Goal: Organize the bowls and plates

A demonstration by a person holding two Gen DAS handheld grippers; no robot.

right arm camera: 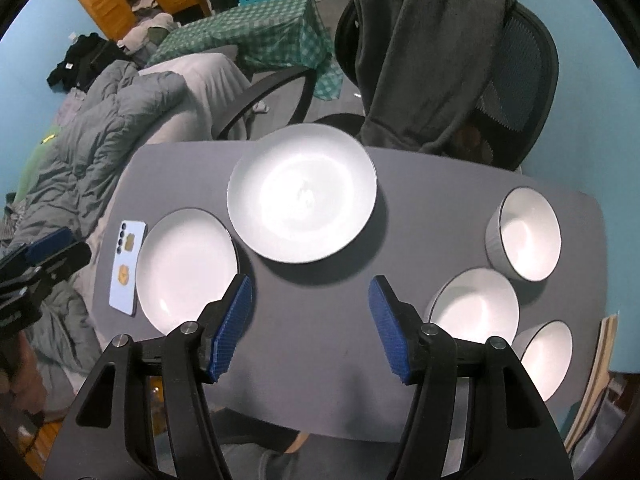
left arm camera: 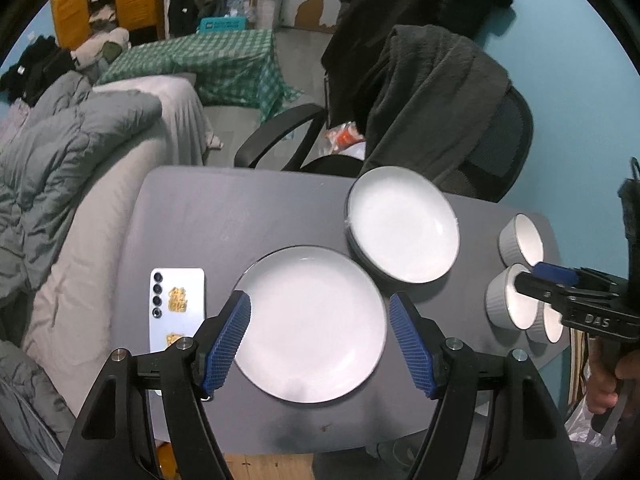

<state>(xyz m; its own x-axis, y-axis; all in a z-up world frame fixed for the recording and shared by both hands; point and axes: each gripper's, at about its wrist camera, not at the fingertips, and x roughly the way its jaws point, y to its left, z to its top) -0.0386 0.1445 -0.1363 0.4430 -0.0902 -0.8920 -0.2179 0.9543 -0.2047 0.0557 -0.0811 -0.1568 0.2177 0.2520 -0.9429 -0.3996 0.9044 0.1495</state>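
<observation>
So the thing that matters here is which hand is over what. The left gripper [left arm camera: 320, 338] is hanging right above the near plate [left arm camera: 310, 324], angled steeply down, fingers spread wide with nothing pinched; in its own view the blue pads sit over the plate's left and right edges, so the plate is basically dead ahead and below it. That plate's round, so no long axis to line up with, it just needs a rim to bite. The second plate [left arm camera: 402, 224] sits just beyond and to the right of the first, edges nearly meeting. The right gripper [right arm camera: 310, 324] is also open and empty, hovering over bare tabletop [right arm camera: 312, 360] with the three bowls off to its right: the middle bowl [right arm camera: 474, 306] nearest, the far bowl [right arm camera: 524, 234] behind, the near bowl [right arm camera: 546, 358] at the tabletop edge. My guess: left takes plates, right takes bowls, since each is clearly closer. The phone [left arm camera: 177, 308] lies just left of the near plate, worth avoiding.
</observation>
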